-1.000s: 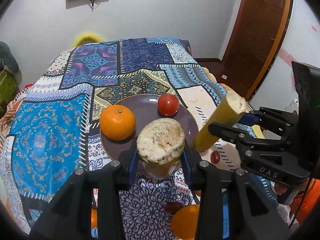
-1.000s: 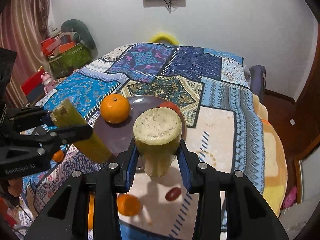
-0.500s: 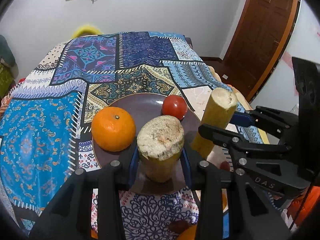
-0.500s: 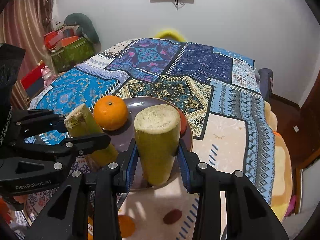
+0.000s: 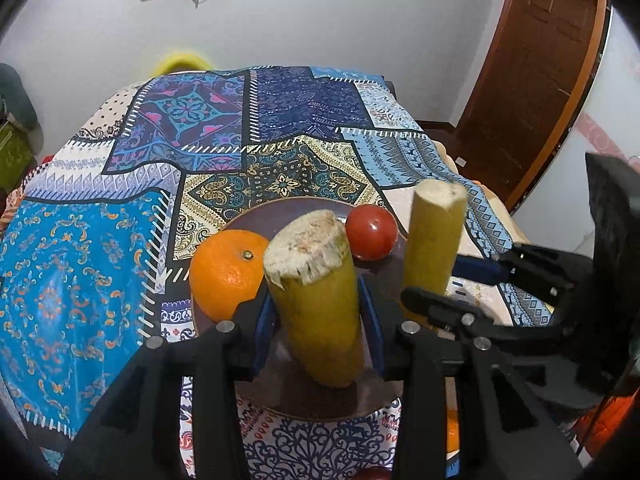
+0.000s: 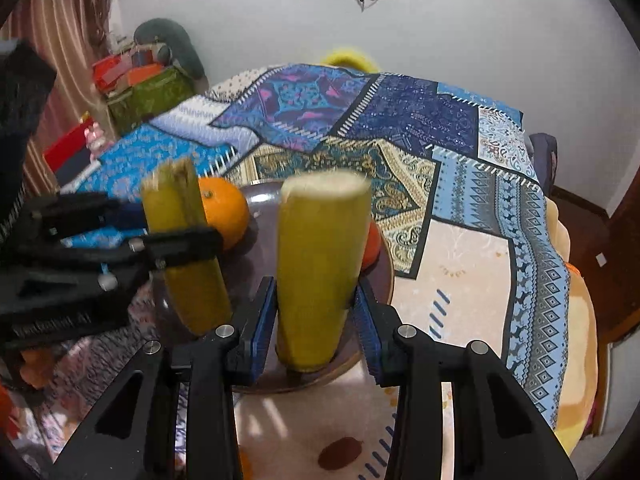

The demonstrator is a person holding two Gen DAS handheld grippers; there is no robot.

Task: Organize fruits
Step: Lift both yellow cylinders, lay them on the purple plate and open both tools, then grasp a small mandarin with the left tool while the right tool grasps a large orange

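Two thick yellow-green stalk pieces with rough pale cut tops are the things being moved. The first yellow-green stalk piece (image 5: 316, 304) stands almost upright between the blue pads of the left gripper (image 5: 318, 320). The pads press on both its sides, so the left claw is closed on it, only partly open. Its bottom end hangs low over the round dark purple plate (image 5: 280, 396); whether it touches the plate is hard to tell.

The second yellow-green stalk piece (image 6: 320, 264) stands upright in the right gripper (image 6: 316, 324). The blue pads squeeze it from both sides, so this claw holds it tight too. Its bottom end is down at the near part of the same plate.

From the left camera, the second stalk (image 5: 434, 236) and the black right claw show to the right, near the plate's right edge.

On the plate sit a round orange fruit (image 5: 226, 272) on the left and a small round red tomato (image 5: 372, 238) at the back. The orange is just beside the first stalk.

The plate rests on a bright patchwork cloth (image 5: 80, 264) with blue, purple and cream patterns. A small dark red oval fruit (image 6: 340, 452) lies on the cream part of the cloth, near the plate's front edge. Behind are a white wall and a brown wooden door (image 5: 540, 60).
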